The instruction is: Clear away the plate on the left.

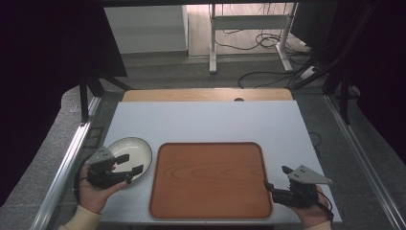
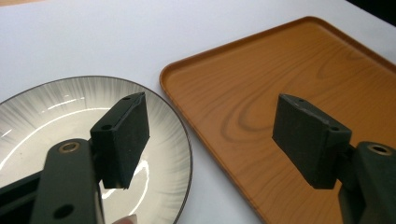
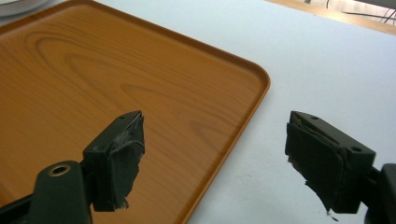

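since the left gripper (image 1: 133, 163) hovers spread over the white plate (image 1: 139, 146) just left of the wooden tray (image 1: 210, 179), pinch its rim squarely; right gripper (image 1: 276, 178) waits spread, empty.

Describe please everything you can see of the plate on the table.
The plate is round and shallow, with a glossy cream-white inside, fine grey streaks running toward the edge and a thin dark rim. It looks ceramic and holds nothing. It lies flat on the white table, just left of the wooden tray, with a narrow strip of table between them. The left gripper is open with its jaws over the plate's near right part; whether they touch it cannot be told.
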Available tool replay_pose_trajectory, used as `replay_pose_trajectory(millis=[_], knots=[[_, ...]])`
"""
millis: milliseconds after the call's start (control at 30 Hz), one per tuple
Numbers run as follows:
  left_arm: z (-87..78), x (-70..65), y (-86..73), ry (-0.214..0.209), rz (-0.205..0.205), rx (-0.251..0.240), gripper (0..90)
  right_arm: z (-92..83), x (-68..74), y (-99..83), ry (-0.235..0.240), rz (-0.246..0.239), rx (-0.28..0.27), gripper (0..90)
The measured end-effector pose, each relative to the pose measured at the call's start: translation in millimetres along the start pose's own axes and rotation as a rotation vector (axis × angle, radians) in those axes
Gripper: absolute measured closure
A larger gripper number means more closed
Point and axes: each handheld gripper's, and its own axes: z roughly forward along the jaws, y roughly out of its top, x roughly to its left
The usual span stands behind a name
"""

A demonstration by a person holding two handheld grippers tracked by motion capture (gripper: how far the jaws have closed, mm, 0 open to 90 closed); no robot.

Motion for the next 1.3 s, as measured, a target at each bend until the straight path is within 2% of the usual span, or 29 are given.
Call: replay_pose_trajectory(millis=[167, 467, 800, 1100, 1300], knots=[[-2.8, 5.5, 8.7, 0.017, 0.011, 0.004, 27.2, 0.8, 0.4, -1.2, -0.002, -0.001, 0.007, 20.5], [-4.1, 25.0, 23.4, 0.039, -0.008, 0.011, 27.4, 2.7, -1.9, -2.8, -0.006, 0.008, 0.016, 20.5], [-2.6, 38.3, 30.1, 0.059, -0.014, 0.032, 27.5, 3.0, -0.8, -3.0, -0.009, 0.006, 0.021, 20.5], [5.8, 60.4, 32.1, 0.090, -0.032, 0.072, 28.5, 4.0, -0.9, -3.2, -0.011, 0.003, 0.026, 20.5], [12.6, 77.4, 32.0, 0.108, -0.064, 0.096, 28.6, 4.0, -1.6, -3.8, -0.010, 0.004, 0.025, 20.5]])
